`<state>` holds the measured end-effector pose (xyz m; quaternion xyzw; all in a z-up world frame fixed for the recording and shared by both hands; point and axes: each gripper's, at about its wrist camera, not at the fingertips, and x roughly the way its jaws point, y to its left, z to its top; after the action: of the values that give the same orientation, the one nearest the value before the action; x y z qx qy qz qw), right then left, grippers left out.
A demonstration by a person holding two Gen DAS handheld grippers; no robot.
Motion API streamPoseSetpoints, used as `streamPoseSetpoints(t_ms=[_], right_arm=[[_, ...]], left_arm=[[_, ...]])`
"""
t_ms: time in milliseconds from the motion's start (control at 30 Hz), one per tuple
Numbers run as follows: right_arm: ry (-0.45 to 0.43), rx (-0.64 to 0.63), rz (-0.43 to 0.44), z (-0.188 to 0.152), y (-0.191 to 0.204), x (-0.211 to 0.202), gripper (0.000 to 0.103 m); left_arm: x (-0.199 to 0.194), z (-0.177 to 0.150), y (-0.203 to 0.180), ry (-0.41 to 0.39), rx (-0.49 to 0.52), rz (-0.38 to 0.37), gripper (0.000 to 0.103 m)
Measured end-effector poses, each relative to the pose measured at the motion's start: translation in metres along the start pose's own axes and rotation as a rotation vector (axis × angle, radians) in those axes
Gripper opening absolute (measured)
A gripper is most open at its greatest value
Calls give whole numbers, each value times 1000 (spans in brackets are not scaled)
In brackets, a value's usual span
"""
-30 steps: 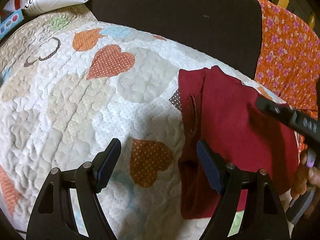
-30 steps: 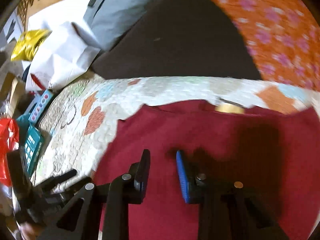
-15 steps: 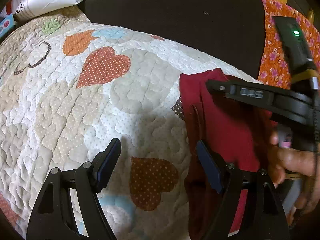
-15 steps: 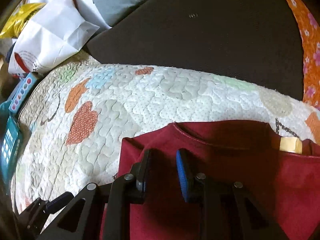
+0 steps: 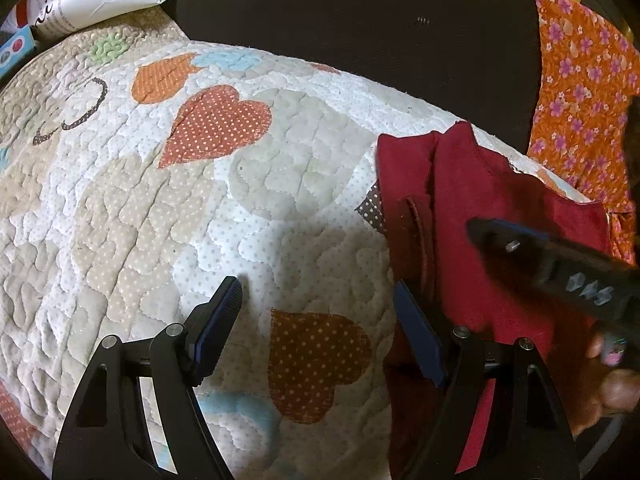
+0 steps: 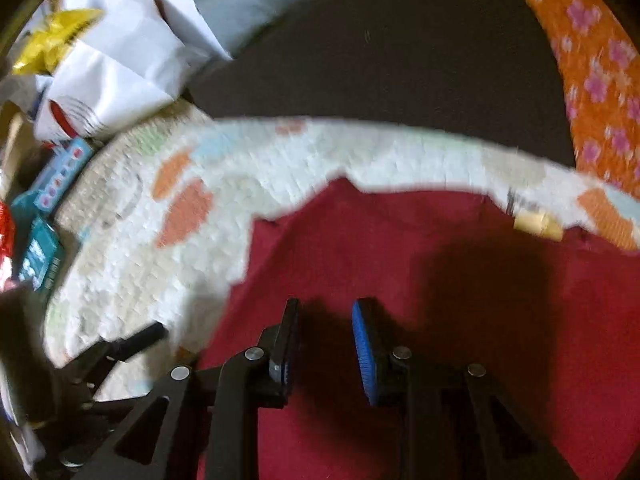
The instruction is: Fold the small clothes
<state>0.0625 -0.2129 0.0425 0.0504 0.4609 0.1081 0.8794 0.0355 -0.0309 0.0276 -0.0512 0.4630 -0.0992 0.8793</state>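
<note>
Since half a second ago: right gripper (image 6: 325,344) swung back low over maroon garment (image 5: 500,240), blurred | jaws narrowly apart, empty | left gripper (image 5: 316,332) wide open over heart quilt (image 5: 160,200), right finger at garment's folded edge | risk: pinching quilt, dragging fold loose

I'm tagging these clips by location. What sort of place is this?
Probably a lived-in home room: the red garment lies on a heart-patterned quilt, beside orange floral fabric, with paper bags and clutter behind. Which room is unclear.
</note>
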Motion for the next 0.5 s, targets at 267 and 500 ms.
streamPoseSetpoints(t_ms=[267, 500], right_arm=[[-1, 33, 48, 1, -3, -7, 25], [-23, 72, 60, -3, -8, -19, 26]], left_arm=[[-5, 2, 1, -21, -1, 3, 78], [-6, 4, 3, -21, -12, -6, 78]])
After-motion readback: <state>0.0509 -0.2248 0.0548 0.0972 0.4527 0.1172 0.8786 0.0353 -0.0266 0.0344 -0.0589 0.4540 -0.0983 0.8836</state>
